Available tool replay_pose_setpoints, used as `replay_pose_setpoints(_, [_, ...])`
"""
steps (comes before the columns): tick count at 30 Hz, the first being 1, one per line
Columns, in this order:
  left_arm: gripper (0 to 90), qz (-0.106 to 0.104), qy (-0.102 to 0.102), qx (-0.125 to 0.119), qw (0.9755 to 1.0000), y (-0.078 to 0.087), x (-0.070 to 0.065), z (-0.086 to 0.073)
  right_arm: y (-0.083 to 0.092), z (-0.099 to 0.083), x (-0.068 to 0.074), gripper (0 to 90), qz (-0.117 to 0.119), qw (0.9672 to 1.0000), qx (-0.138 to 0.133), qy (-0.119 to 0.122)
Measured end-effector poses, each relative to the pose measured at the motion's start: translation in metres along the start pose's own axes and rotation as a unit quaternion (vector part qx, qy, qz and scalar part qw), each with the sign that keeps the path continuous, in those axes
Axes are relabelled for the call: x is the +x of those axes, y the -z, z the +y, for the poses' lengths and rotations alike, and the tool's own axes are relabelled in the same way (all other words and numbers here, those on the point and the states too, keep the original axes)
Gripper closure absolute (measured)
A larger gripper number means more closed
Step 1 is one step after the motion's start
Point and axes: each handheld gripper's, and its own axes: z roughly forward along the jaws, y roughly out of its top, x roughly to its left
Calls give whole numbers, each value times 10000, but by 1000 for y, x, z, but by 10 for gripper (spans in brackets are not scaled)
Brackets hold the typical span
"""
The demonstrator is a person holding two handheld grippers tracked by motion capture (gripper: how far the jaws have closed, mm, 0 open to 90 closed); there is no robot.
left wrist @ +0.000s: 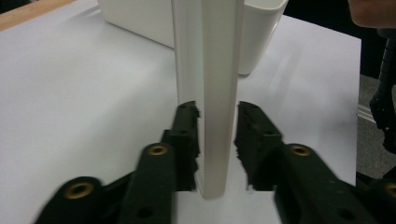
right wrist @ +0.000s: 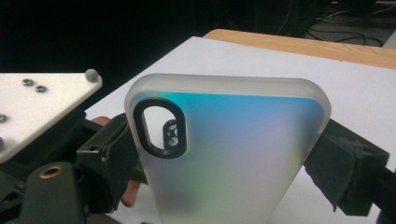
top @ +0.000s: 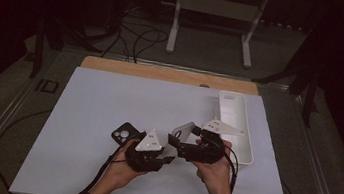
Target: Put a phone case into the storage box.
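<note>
A frosted, translucent phone case [top: 184,130] with a black-ringed camera cutout is held up over the white mat, between the two hand-held grippers. In the right gripper view the case [right wrist: 233,154] faces the camera, and my right gripper [right wrist: 231,163] is shut on it across its width, a pad pressing on each long edge. In the left gripper view the same case [left wrist: 217,93] stands edge-on between the jaws of my left gripper [left wrist: 217,140], which is open with a slim gap at each pad. In the high view my left gripper [top: 170,151] and my right gripper [top: 174,138] meet near the mat's front.
A black phone [top: 124,133] lies camera side up on the mat just left of the left hand. A long white tray [top: 246,147] stands at the mat's right edge, behind the case in the left gripper view [left wrist: 261,32]. Cables and a white stand sit beyond the table.
</note>
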Motion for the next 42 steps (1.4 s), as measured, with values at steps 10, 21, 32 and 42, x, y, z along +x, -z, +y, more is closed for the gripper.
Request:
replay_pose_setpoints(10, [357, 557, 147, -110, 9983, 20, 8, -9, 1, 2, -3, 163, -28, 10000, 13, -19])
replay_pose_setpoints(21, [147, 1241, 612, -360, 9897, 57, 29, -33, -1, 3, -4, 162, -77, 9999, 39, 82])
replay_pose_setpoints(32, [5, 2008, 766, -478, 9755, 88, 41, -60, 3, 6, -9, 162, -172, 9998, 17, 118])
replay_pose_setpoints(42, [3, 2689, 818, -493, 9584, 111, 43, -88, 7, 10, -17, 163, -330, 9994, -20, 115])
